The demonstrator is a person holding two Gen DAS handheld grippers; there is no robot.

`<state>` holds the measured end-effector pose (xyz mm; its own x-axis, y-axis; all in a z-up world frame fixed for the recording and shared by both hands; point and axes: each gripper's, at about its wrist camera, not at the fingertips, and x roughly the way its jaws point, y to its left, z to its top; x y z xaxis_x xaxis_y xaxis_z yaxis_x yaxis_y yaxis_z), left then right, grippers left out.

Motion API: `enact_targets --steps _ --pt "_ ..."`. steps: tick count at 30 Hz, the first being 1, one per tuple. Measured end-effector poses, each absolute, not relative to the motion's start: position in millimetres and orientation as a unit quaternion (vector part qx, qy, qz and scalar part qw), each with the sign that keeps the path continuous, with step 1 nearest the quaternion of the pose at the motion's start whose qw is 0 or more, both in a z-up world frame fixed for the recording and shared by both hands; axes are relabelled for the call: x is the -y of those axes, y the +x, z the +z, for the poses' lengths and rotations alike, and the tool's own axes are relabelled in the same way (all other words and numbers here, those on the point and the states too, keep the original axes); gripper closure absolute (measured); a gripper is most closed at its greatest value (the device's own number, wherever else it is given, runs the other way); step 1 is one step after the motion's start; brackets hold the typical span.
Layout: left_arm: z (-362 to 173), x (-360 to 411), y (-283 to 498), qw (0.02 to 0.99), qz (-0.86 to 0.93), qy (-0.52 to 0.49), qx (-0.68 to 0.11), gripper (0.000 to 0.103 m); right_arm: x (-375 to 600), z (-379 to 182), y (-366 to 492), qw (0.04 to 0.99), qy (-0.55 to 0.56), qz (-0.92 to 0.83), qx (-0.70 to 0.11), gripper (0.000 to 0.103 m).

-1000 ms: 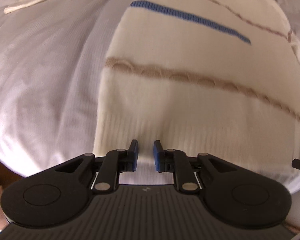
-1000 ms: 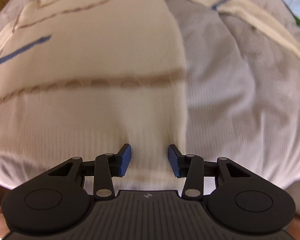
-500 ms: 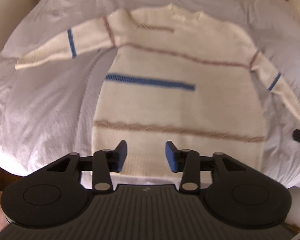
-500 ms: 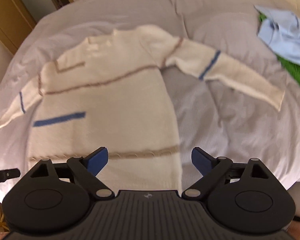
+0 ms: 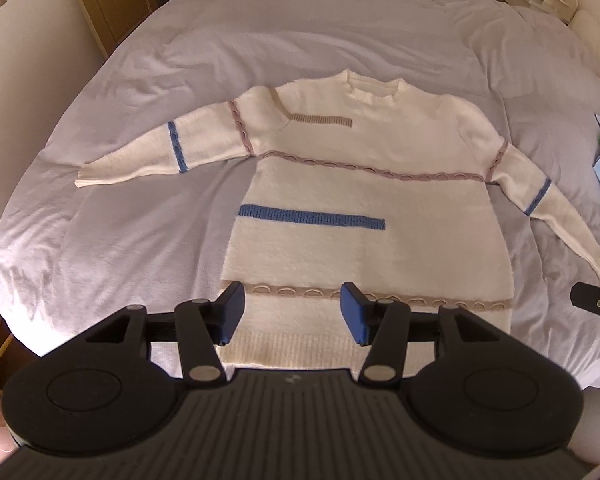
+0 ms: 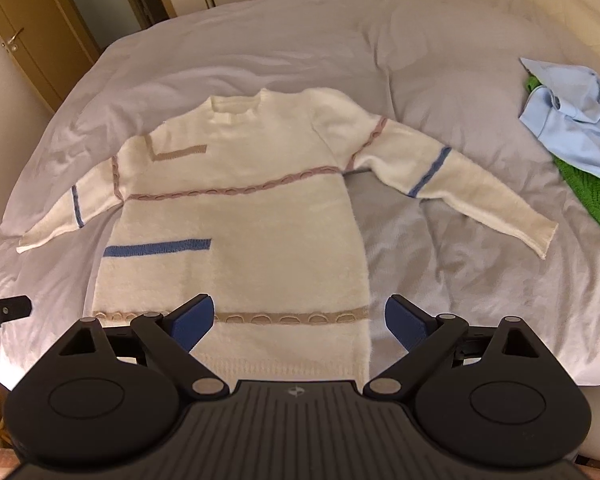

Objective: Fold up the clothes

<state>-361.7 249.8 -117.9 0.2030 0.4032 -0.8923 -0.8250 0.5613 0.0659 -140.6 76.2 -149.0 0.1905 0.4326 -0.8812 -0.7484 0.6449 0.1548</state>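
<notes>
A cream sweater (image 5: 364, 208) lies face up and flat on a bed (image 5: 300, 32) covered in a pale lilac duvet, its ribbed hem (image 5: 284, 350) at the near edge and its round collar (image 5: 374, 86) pointing toward the far edge. The long axis of the body runs from near edge to far edge; both sleeves splay outward and slightly back toward the near edge, one toward each side of the bed, so the garment reads as a broad spread shape. That layout looks deliberate: smoothed and squared to the mattress, with cuffs clear of the body, it offers clean fold lines.

The left gripper (image 5: 292, 318) hangs above the hem near the sweater's left side seam, its blue-padded jaws parted and widening, with nothing gripped; only the knit far below shows between them. The right gripper (image 6: 300, 322) hovers over the opposite hem corner, jaws spread very wide and opening a little further, likewise holding nothing. Each tool's tip shows at the edge of the other's view, suggesting the pair sit side by side over the near edge.

A crumpled light blue shirt (image 6: 572, 120) rests on a green knit garment (image 6: 584, 196) near the bed's right edge, well apart from the sweater, probably awaiting their turn. No fold appears made yet; the sleeves seem the likely first step.
</notes>
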Motion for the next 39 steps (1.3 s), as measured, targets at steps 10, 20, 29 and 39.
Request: enact_targets --steps 10,20,29,39 --pt "-111 -232 -362 0.751 0.405 -0.205 -0.479 0.052 -59 -144 -147 0.759 -0.165 0.384 -0.499 0.007" --pt "-113 -215 -355 0.756 0.389 -0.188 -0.491 0.051 -43 -143 -149 0.764 -0.172 0.372 -0.499 0.006" --pt "-111 -203 -346 0.763 0.383 -0.174 -0.491 0.05 -29 -140 -145 0.768 -0.168 0.368 -0.497 0.005" --pt "-108 -196 -337 0.767 0.378 -0.164 -0.491 0.048 -20 -136 -138 0.772 -0.165 0.364 -0.494 0.004"
